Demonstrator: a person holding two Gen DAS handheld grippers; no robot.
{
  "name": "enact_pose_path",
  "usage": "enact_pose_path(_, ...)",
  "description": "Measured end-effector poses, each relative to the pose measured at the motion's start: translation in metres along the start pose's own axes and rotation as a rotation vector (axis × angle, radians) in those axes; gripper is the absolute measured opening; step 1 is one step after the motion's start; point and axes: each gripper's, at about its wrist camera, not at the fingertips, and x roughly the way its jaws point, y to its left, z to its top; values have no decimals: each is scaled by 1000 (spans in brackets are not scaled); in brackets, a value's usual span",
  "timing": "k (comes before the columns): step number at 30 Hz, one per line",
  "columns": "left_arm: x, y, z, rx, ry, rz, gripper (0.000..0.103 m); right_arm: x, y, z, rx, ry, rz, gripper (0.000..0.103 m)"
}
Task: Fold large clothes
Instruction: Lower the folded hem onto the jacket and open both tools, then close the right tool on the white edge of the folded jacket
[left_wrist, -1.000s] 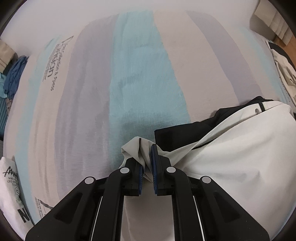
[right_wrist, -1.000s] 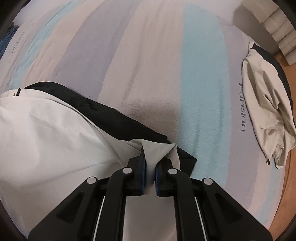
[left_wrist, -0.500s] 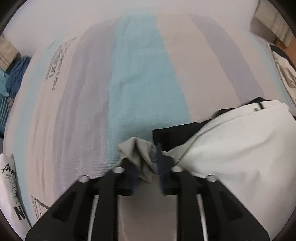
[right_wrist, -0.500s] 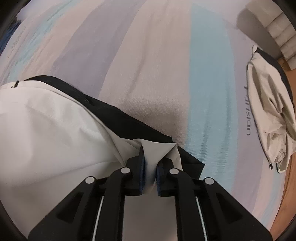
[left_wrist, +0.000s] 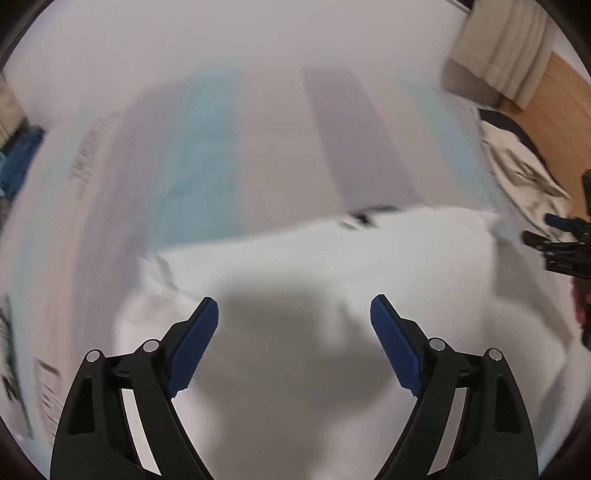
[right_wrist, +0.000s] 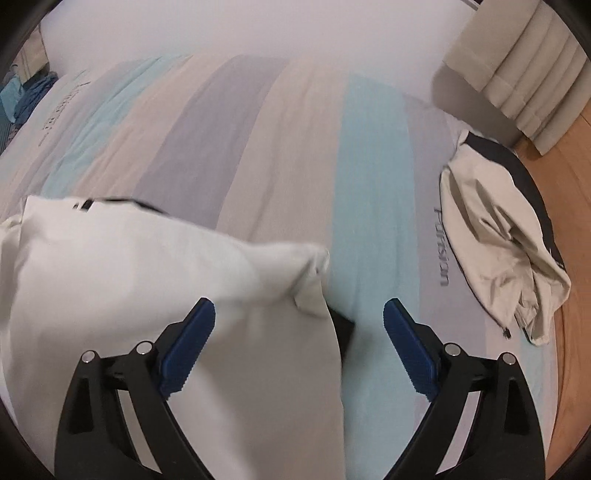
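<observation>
A large white garment with black lining (left_wrist: 332, 280) (right_wrist: 140, 266) lies folded on the striped bed cover (right_wrist: 288, 155). My left gripper (left_wrist: 294, 321) hangs above its white top, jaws opening wide, nothing pressed between the blue pads; this view is blurred. My right gripper (right_wrist: 299, 321) hovers over the garment's right corner and the turquoise stripe, jaws likewise opening, pads touching no cloth. A dark strip of lining (right_wrist: 341, 328) peeks out under the right edge. In the left wrist view the right gripper (left_wrist: 557, 240) shows at the far right edge.
A second crumpled cream and black garment (right_wrist: 495, 225) (left_wrist: 524, 173) lies at the bed's right edge. Beyond it are wooden floor (right_wrist: 576, 266) and a pale curtain (right_wrist: 517, 74). Blue clothes (right_wrist: 29, 96) sit at the far left. Printed text marks the cover (right_wrist: 441, 245).
Both grippers were shut on corners of the white garment; both have let go, opened wide and lifted away. The garment has dropped flat, white side covering most of the black lining.
</observation>
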Motion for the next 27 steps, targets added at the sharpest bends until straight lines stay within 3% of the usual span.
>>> enact_pose_path(3, 8, -36, -17, 12, 79, -54, 83, -1, -11, -26, -5, 71, 23, 89)
enact_pose_path(7, 33, -63, -41, 34, 149, -62, 83, 9, -28, -61, 14, 132, 77, 89)
enact_pose_path(14, 69, -71, -62, 15, 166, 25, 85, 31, -30, -100, 16, 208, 188, 89)
enact_pose_path(23, 81, -78, -77, 30, 144, 67, 85, 70, -29, -123, 181, 330, 378, 88)
enact_pose_path(25, 80, -75, -77, 34, 144, 66, 85, 71, -28, -125, 208, 339, 423, 83)
enact_pose_path(27, 79, -74, -77, 35, 142, 61, 85, 71, -24, -123, 196, 352, 488, 70)
